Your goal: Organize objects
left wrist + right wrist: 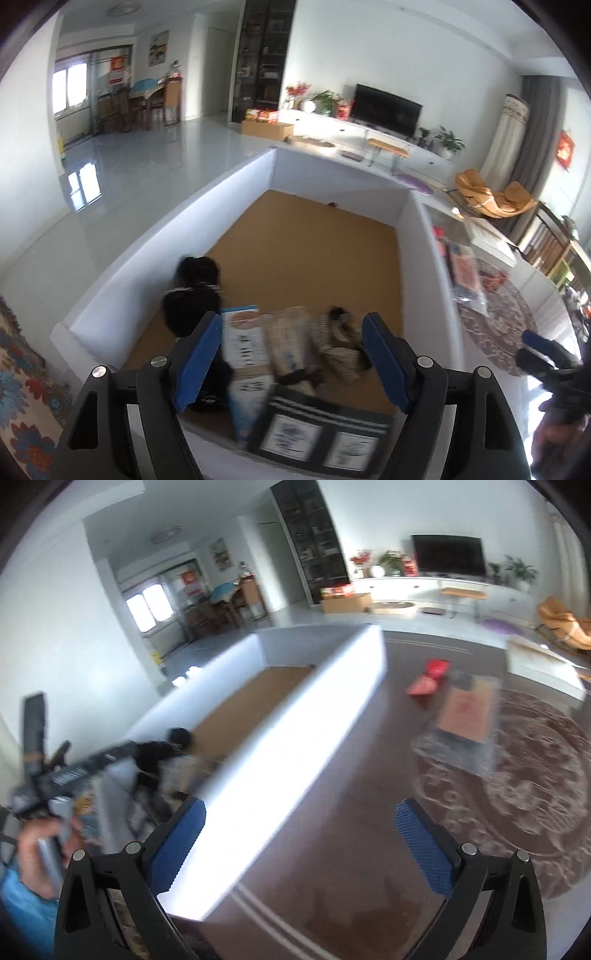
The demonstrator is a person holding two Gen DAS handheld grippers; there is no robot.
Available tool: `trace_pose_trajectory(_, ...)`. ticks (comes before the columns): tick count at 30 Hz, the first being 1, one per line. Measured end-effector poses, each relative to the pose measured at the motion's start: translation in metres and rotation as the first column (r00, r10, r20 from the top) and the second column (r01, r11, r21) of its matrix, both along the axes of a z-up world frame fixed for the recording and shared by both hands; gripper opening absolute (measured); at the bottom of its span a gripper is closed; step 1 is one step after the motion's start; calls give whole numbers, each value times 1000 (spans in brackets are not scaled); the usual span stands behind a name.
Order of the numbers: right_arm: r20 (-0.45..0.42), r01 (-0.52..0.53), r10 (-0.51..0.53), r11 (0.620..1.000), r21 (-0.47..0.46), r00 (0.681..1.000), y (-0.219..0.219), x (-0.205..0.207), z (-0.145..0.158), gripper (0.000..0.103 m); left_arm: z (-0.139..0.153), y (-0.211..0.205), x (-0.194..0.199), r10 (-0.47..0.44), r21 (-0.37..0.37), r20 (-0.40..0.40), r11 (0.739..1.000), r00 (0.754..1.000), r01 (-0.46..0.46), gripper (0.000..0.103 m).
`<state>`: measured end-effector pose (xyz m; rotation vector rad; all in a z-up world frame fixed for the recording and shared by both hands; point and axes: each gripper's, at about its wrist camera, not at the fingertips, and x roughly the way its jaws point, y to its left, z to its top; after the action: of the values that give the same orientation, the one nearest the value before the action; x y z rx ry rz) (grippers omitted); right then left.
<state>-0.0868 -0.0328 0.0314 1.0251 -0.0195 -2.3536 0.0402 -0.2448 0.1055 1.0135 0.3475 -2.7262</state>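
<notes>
Left wrist view: left gripper (291, 354) hangs wide open and empty over the white-walled, cork-floored bin (236, 177), packets lying just below. Right gripper (301, 845) is open, empty too. Guessing next grab is the clear-bagged orange packet (466, 716), well ahead on the rug

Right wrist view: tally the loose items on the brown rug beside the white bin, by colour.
Red packet: 1
Clear plastic bag with orange-brown contents: 1
White flat box, farthest away: 1
Total: 3
</notes>
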Motion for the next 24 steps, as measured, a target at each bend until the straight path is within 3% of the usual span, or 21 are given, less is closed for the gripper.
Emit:
trace_pose_trajectory(2, 19, 108, -111, 985, 134, 994, 42, -11, -31, 103, 12, 36, -2, -106, -6, -34, 994, 994, 106, 78)
trace_pose_trajectory(5, 33, 230, -246, 941, 247, 969, 112, -14, -61, 103, 26, 100, -2, -277, -13, -67, 961, 959, 276, 86)
trace_pose_trajectory(8, 6, 319, -334, 904, 283, 942, 152, -12, -67, 103, 28, 162, 0, -408, 4, -77, 912, 910, 409, 102)
trace_pose_trajectory(11, 7, 381, -398, 883, 274, 918, 170, -10, -71, 103, 8, 214, -11, -500, 37, -24, 865, 866, 501, 103)
trace_pose_trajectory(13, 39, 397, -422, 876, 274, 906, 172, -12, -74, 103, -17, 242, -25, -529, 19, 38, 849, 848, 529, 103)
trace_pose_trajectory(17, 48, 384, -417, 872, 302, 908, 165, -17, -79, 103, -65, 258, -61, -472, -52, 184, 871, 862, 488, 103)
trace_pose_trajectory(21, 48, 384, -416, 872, 303, 908, 163, -18, -82, 103, -91, 259, -82, -414, -126, 217, 886, 884, 445, 103)
trace_pose_trajectory(24, 48, 384, -416, 872, 303, 908, 164, -18, -82, 103, -105, 251, -99, -386, -140, 232, 895, 893, 424, 103)
